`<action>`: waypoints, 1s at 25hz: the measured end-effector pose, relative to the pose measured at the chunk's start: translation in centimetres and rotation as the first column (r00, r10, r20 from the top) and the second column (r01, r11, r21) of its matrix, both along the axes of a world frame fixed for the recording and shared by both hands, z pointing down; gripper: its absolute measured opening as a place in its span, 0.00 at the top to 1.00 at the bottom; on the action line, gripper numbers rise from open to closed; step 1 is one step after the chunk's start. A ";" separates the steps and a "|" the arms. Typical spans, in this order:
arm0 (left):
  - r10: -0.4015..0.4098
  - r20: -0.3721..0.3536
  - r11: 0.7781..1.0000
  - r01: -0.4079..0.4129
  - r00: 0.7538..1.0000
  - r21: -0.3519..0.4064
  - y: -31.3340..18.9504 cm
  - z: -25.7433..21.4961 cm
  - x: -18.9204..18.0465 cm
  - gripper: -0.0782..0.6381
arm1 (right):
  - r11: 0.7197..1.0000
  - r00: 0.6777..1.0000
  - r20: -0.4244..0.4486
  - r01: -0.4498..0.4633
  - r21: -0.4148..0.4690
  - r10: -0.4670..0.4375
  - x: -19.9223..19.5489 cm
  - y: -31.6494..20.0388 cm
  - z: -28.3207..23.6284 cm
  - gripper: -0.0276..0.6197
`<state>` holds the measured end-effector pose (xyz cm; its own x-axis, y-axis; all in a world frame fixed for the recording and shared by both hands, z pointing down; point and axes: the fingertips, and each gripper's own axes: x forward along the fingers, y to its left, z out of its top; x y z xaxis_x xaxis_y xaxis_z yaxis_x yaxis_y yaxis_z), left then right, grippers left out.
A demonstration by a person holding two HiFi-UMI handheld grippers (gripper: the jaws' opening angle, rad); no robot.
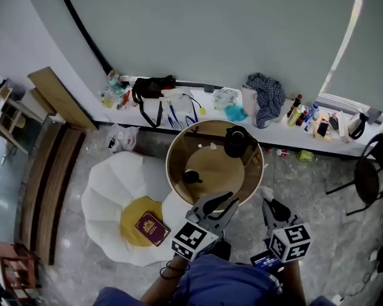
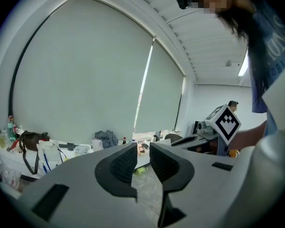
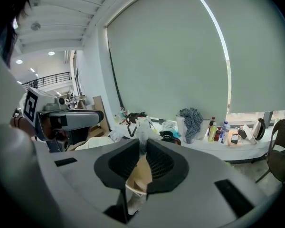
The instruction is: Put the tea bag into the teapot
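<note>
Round wooden table (image 1: pixel 216 168): teapot (image 1: pixel 236 141) at one o'clock. Right gripper (image 3: pixel 143 151) pinches tea bag (image 3: pixel 138 177), likely light, limp, tearable; grip its paper top. Left gripper (image 2: pixel 143 158) slightly parted, empty.

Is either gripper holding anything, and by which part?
The right gripper pinches a brown-and-white tea bag near its middle, a crinkled white end poking past the jaw tips. The left gripper holds nothing; its jaws stand slightly apart.
</note>
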<state>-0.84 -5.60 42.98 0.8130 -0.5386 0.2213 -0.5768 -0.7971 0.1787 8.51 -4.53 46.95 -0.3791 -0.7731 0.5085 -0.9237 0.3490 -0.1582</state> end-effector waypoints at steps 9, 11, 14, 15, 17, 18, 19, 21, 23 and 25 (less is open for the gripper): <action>0.004 -0.032 0.999 -0.005 0.999 -0.035 -3.1 1.2 -2.3 0.79 | 0.999 0.998 -0.041 -0.051 -0.005 0.050 -0.7 -3.0 0.1 0.87; 0.006 -0.036 0.999 -0.008 0.999 -0.041 -3.4 1.3 -2.4 0.79 | 0.998 0.997 -0.048 -0.066 -0.009 0.065 -0.5 -3.2 0.2 0.87; 0.005 -0.045 0.999 -0.007 0.999 -0.036 -3.6 1.1 -2.6 0.79 | 0.997 0.996 -0.054 -0.076 -0.013 0.075 -0.2 -3.3 0.0 0.87; 0.001 -0.049 0.999 -0.003 0.999 -0.037 -3.7 1.0 -2.7 0.79 | 0.997 0.996 -0.056 -0.076 -0.013 0.075 -0.2 -3.4 0.0 0.87; -0.008 -0.053 0.999 0.006 0.999 -0.042 -3.8 1.0 -3.0 0.79 | 0.997 0.996 -0.058 -0.071 -0.013 0.071 -0.3 -3.6 -0.2 0.87; -0.013 -0.053 0.999 0.011 0.999 -0.046 -3.8 1.1 -3.1 0.79 | 0.998 0.996 -0.059 -0.068 -0.014 0.067 -0.4 -3.8 -0.2 0.87; -0.018 -0.053 0.999 0.015 0.998 -0.052 -3.8 1.3 -3.2 0.79 | 0.998 0.996 -0.060 -0.064 -0.015 0.063 -0.4 -4.1 -0.2 0.87; -0.026 -0.053 0.998 0.023 0.998 -0.060 -3.8 1.7 -3.4 0.79 | 0.998 0.997 -0.060 -0.054 -0.017 0.053 -0.5 -4.4 0.0 0.87; -0.037 -0.052 0.998 0.033 0.998 -0.062 -3.8 2.0 -3.3 0.79 | 0.999 0.998 -0.056 -0.041 -0.019 0.040 -0.5 -4.6 0.3 0.87; -0.054 -0.047 0.997 0.051 0.997 -0.063 -4.2 2.1 -3.4 0.79 | 0.999 0.999 -0.048 -0.026 -0.021 0.025 -0.5 -5.1 0.5 0.87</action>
<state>-4.27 -9.80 45.06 0.7944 -0.5677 0.2161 -0.6072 -0.7524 0.2554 7.99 -9.60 47.43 -0.3343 -0.7709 0.5422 -0.9390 0.3220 -0.1211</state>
